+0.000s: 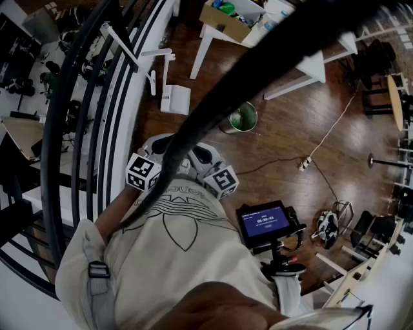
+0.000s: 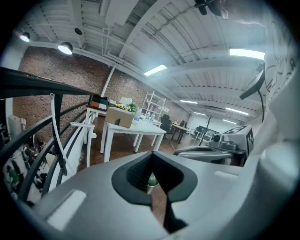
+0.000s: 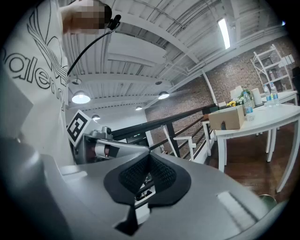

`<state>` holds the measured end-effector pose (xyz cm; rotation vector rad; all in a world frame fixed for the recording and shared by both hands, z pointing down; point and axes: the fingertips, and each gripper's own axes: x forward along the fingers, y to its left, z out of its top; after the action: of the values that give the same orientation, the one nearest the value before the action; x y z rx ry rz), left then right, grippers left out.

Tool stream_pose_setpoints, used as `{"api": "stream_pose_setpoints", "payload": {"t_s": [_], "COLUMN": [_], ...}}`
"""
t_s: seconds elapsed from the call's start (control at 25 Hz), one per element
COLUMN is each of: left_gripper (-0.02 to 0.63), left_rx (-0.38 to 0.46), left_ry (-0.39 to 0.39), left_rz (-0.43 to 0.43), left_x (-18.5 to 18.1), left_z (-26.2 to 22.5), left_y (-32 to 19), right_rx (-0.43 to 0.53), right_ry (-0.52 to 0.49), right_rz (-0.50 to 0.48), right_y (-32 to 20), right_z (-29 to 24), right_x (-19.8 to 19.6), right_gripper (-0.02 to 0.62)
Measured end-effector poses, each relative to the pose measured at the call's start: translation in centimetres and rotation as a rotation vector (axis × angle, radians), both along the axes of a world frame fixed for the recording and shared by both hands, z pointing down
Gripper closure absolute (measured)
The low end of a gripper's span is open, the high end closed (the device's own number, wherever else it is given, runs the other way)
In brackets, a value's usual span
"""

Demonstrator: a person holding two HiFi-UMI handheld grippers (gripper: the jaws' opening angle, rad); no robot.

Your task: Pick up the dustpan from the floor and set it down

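The white dustpan (image 1: 175,99) stands on the wooden floor by the railing, its long handle upright. Both grippers are held close to the person's chest, well short of it. The left gripper (image 1: 162,143) is shut with nothing between its pads; in its own view the left gripper (image 2: 151,157) shows its jaws meeting at the tips. Beside it, the right gripper (image 1: 201,153) is also shut and empty, and the right gripper (image 3: 149,157) has its pads together in its own view. A thick black cable crosses the head view and hides part of both.
A round bin (image 1: 242,118) with a green liner stands just right of the dustpan. A black and white railing (image 1: 97,97) runs along the left. A white table (image 1: 310,64) with a cardboard box (image 1: 222,19) stands beyond. A power strip (image 1: 304,164) lies on the floor.
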<state>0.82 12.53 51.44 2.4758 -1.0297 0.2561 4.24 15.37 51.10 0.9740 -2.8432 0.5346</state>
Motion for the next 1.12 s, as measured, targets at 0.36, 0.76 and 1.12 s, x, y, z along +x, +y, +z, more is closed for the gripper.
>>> {"api": "stream_pose_setpoints", "payload": {"t_s": [0.36, 0.76, 1.12], "left_gripper": [0.585, 0.586, 0.586], "left_rx": [0.033, 0.069, 0.049], "left_ry": [-0.051, -0.096, -0.102], "left_rz": [-0.01, -0.061, -0.09], "left_x": [-0.1, 1.0, 0.6], "left_z": [1.2, -0.8, -1.2], "left_y": [-2.9, -0.9, -1.5], "right_rx": [0.014, 0.001, -0.035], "right_ry": [-0.063, -0.117, -0.129], "right_rz": [0.073, 0.021, -0.047], "right_y": [-1.9, 0.4, -0.3], "right_z": [1.8, 1.2, 1.7], "right_x": [1.0, 1.5, 0.2], "right_gripper": [0.594, 0.594, 0.594]}}
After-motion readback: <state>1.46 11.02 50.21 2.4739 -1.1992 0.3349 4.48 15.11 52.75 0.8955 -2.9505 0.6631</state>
